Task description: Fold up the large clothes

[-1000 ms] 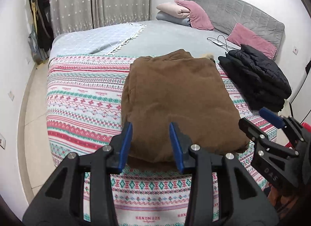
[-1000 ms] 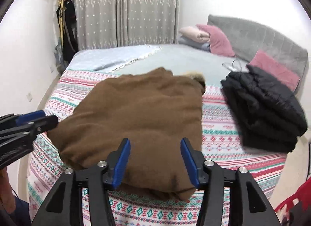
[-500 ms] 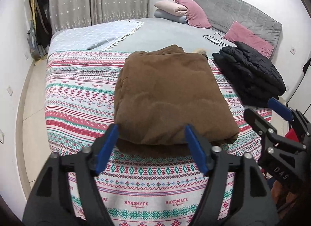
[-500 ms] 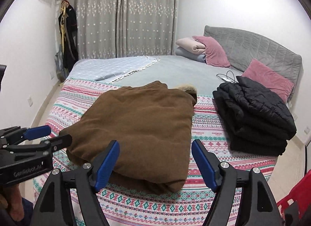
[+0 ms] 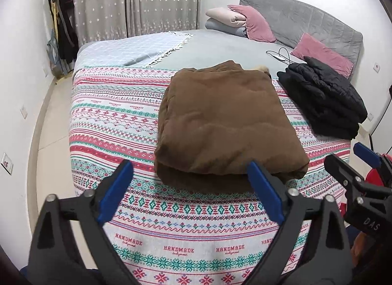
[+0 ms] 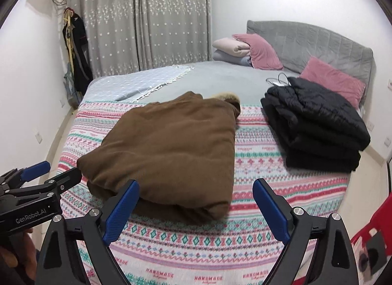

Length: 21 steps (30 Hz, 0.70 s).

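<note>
Both tongs, left (image 5: 189,189) and right (image 6: 196,207), gape wide and empty just short of the folded brown coat (image 5: 220,123).

Bright even indoor light, sharp focus, fisheye-warped dark corners.

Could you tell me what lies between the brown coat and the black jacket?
Only patterned bedspread separates brown coat from black jacket, seen in the right wrist view.

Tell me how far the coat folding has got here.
Done: the brown coat lies folded on the patterned blanket, beside a folded black jacket. In hand: nothing; left tongs and right tongs are open, clear of it. Left: no unfolded garment shows.
</note>
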{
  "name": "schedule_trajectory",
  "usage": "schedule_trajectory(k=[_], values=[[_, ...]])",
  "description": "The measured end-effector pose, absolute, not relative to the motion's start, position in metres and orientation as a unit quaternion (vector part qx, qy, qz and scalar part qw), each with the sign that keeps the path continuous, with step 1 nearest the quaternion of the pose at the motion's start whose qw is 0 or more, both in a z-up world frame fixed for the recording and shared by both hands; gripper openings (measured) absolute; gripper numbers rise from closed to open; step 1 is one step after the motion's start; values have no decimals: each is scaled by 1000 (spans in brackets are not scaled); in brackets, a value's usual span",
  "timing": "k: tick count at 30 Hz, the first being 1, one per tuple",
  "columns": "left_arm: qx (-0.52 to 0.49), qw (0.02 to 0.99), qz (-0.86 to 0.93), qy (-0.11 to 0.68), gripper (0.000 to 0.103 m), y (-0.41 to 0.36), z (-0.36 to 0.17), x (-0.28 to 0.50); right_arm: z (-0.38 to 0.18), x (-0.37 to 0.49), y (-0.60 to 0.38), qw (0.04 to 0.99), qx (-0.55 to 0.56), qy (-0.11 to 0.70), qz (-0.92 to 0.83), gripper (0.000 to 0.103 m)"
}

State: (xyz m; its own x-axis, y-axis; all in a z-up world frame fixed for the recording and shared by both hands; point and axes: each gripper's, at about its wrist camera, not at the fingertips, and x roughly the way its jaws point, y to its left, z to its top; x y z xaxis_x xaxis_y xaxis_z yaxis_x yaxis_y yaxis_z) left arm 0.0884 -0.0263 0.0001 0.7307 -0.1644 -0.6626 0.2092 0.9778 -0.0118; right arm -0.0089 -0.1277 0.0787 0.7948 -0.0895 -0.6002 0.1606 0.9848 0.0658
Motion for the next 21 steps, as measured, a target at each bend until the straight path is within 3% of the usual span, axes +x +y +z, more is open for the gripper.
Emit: schedule_trajectory(k=[21], values=[[38,923,-82,373,97,-49,-16,101,61,-2,-132,939,31,329,-94,95]])
